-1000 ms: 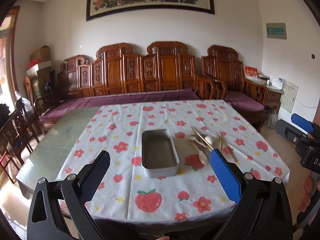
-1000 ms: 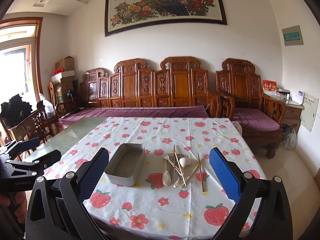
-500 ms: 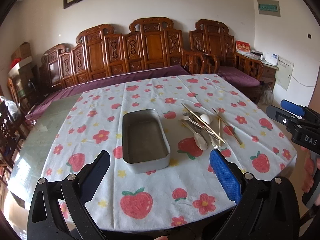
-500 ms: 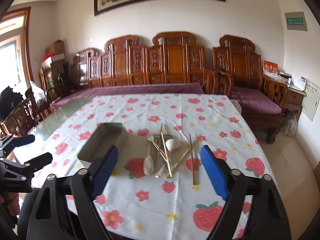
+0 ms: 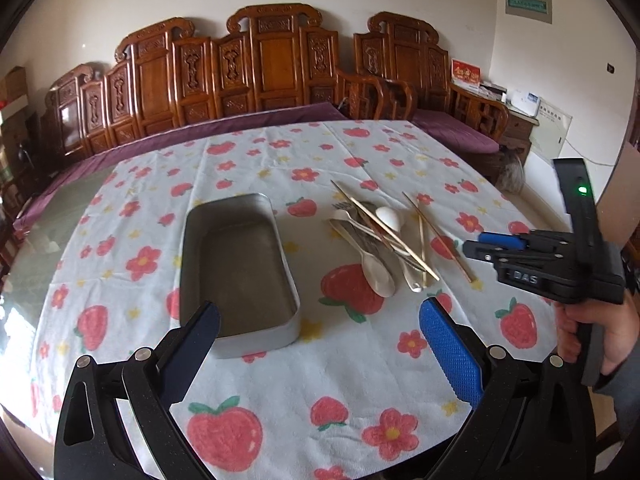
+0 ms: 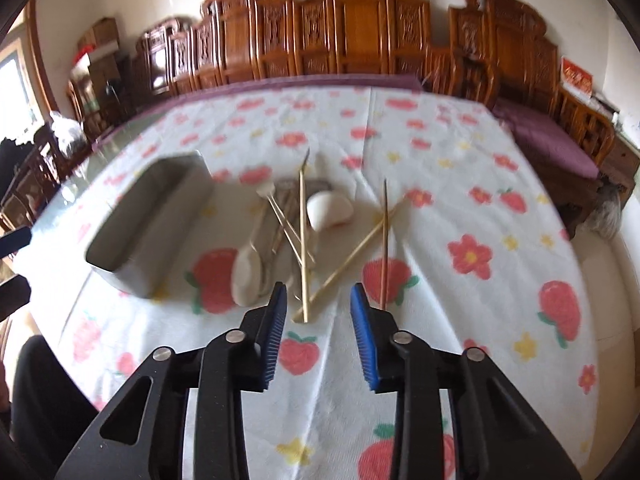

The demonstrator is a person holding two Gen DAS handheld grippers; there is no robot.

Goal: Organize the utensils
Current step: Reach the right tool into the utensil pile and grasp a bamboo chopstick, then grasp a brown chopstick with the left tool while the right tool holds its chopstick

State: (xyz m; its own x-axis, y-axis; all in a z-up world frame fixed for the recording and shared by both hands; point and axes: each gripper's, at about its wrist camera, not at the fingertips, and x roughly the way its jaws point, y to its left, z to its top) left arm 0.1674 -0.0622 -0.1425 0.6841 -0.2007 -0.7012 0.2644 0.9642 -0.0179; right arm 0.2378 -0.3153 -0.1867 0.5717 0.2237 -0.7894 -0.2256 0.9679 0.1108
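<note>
A pile of utensils (image 5: 380,236) lies on the strawberry tablecloth: several chopsticks (image 6: 303,240), a white ceramic spoon (image 6: 330,210), a pale spoon (image 6: 246,272) and metal cutlery. To the pile's left stands an empty grey metal tin (image 5: 236,268) (image 6: 152,216). My left gripper (image 5: 320,332) hovers wide open over the cloth near the tin's front end, holding nothing. My right gripper (image 6: 318,308) hangs just above the near chopstick tips, its jaws closing, with nothing pressed between the pads. The left wrist view shows the right gripper (image 5: 474,246) just right of the pile.
The tablecloth (image 5: 360,380) covers most of a glass-topped table (image 5: 60,208). Carved wooden benches (image 5: 260,60) with purple cushions line the far wall. A person's hand (image 5: 600,328) holds the right gripper's handle at the table's right edge.
Both grippers came down and forward toward the table. The right gripper's jaws narrowed from wide open to a small gap and now sit close over the chopstick ends.
</note>
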